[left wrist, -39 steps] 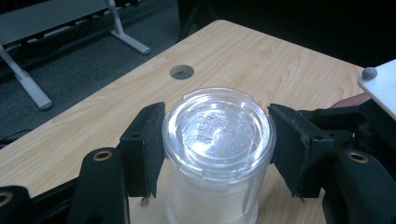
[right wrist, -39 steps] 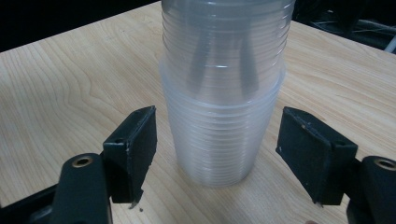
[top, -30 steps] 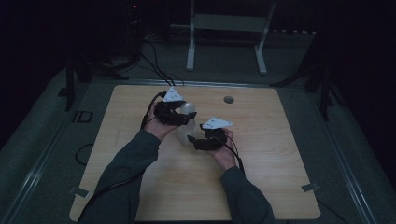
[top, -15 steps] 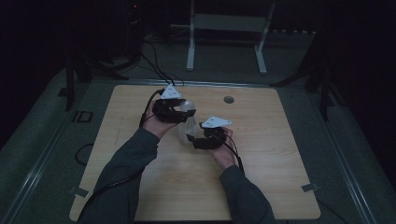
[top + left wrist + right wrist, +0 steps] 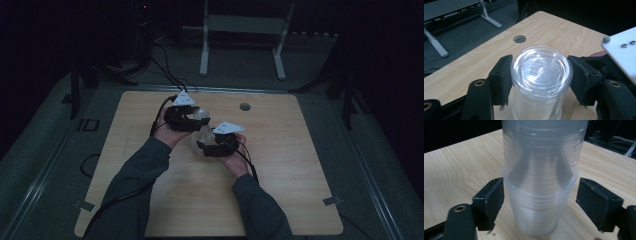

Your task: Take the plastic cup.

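High view: both hands meet near the middle of the wooden table (image 5: 280, 200), with a stack of clear plastic cups (image 5: 201, 131) standing between them. A round hole (image 5: 244, 106) in the tabletop lies beyond, towards the far edge.

Left gripper view: the left gripper (image 5: 540, 75) clamps the top of the stack, which stands base-up; both black pads press against the rim of the uppermost cup. Its jaws have just been closing on it.

Right gripper view: the right gripper (image 5: 540, 202) brackets the lower part of the stack (image 5: 540, 195). One pad sits at the cup wall, the other stands clear with a visible gap, so there is no grip here. These jaws have just been opening, with the stack between them. The stack rests on the table.
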